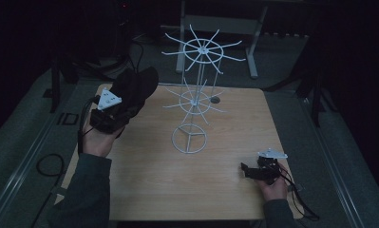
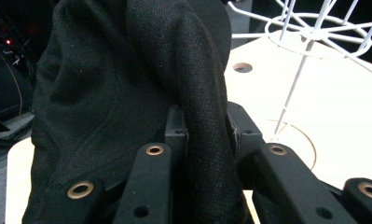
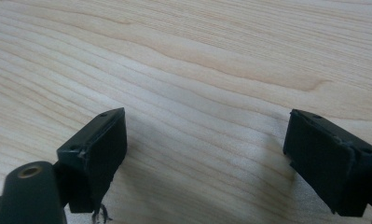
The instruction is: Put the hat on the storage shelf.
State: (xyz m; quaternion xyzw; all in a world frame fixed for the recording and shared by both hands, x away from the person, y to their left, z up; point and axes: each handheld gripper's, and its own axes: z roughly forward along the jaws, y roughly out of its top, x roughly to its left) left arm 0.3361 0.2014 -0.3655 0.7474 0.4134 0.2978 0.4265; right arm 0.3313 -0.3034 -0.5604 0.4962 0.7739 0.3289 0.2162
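In the high view the left tongs [image 1: 112, 113] are raised over the table's [image 1: 225, 190] left edge, carrying a black cloth [image 1: 138, 88] that covers their tips. To their right stands a white wire rack [image 1: 196, 95] with two tiers of spokes and a ring base. The right tongs [image 1: 250, 172] sit low near the table's right front corner, dim and hard to read.

In the left gripper view the left tongs [image 2: 207, 140] are clamped on a fold of the black cloth [image 2: 109, 93], which hides most of what lies ahead; the wire rack [image 2: 305, 42] is cut off at the upper right.

In the right gripper view the right tongs [image 3: 211, 154] stand wide apart just over bare table [image 3: 197, 56] wood, holding nothing.
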